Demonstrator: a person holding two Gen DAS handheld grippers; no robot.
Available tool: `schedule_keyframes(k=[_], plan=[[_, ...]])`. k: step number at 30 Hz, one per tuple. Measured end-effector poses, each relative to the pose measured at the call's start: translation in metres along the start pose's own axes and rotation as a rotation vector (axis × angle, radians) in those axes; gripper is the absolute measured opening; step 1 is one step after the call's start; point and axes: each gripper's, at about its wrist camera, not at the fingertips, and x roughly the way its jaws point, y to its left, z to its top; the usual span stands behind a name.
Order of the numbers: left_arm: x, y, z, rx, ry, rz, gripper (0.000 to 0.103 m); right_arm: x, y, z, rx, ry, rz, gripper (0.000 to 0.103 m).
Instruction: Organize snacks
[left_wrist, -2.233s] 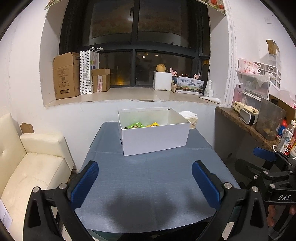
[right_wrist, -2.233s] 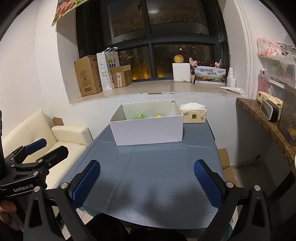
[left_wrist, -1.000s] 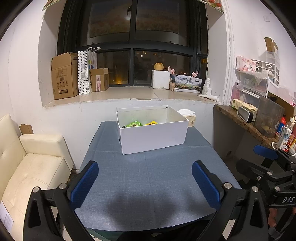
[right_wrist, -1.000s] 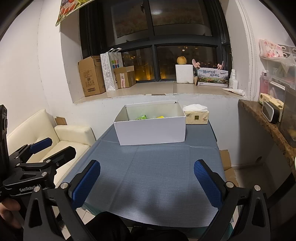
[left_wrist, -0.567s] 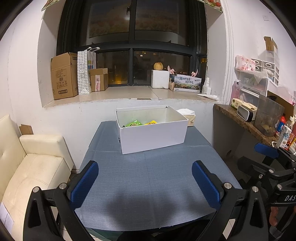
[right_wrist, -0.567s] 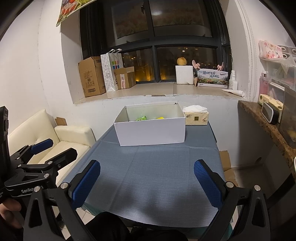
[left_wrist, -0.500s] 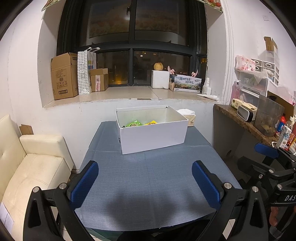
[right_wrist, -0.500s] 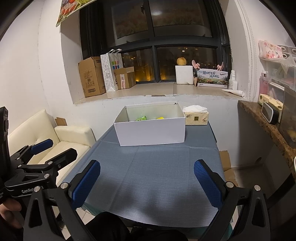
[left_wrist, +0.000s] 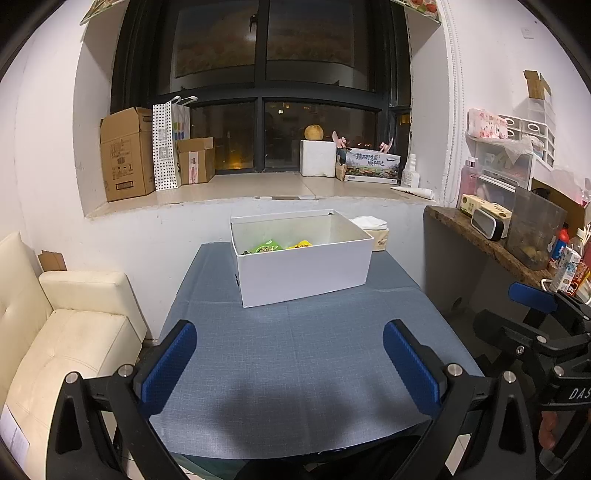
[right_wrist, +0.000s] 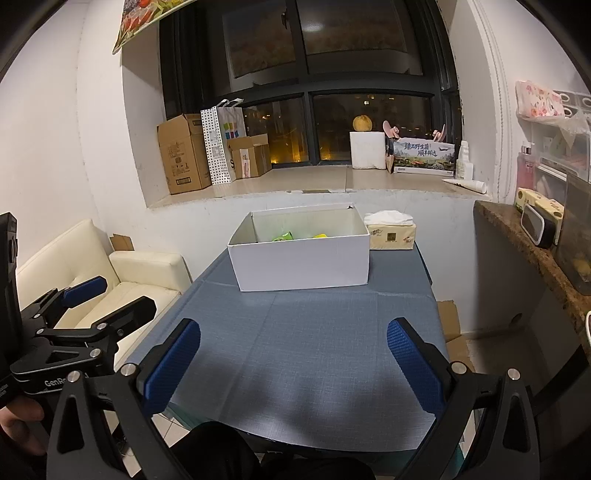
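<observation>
At the far end of the desk (left_wrist: 295, 354): white box (left_wrist: 303, 273) with green and yellow snack packets (left_wrist: 280, 246) inside. Left tongs (left_wrist: 290, 363) and right tongs (right_wrist: 293, 363) spread wide, empty, hovering near edge. Likely risk: shoving the light box on a low reach.

Bench (left_wrist: 295, 369) in my feed: covered edge to edge by blue-grey woven cloth (right_wrist: 314, 350), faint fold creases visible. White open-top box (left_wrist: 301, 273) sits on far half, roughly centred, turned slightly off square. Inside I see green packet (left_wrist: 266, 247) and yellow packet (left_wrist: 300, 244), tops only. Tissue pack (right_wrist: 391, 230) on far right corner, just beside box, white tissue sticking up. Near half of cloth bare, soft shadow across it.
</observation>
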Motion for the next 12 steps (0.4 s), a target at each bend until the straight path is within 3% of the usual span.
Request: schedule_keyframes(k=[12], plan=[[-0.0009, 0.0006, -0.0016, -0.007, -0.007, -0.011, 0.103, -0.0017, 0.0011, -0.0001, -0.002, 0.0, 0.0, 0.103]])
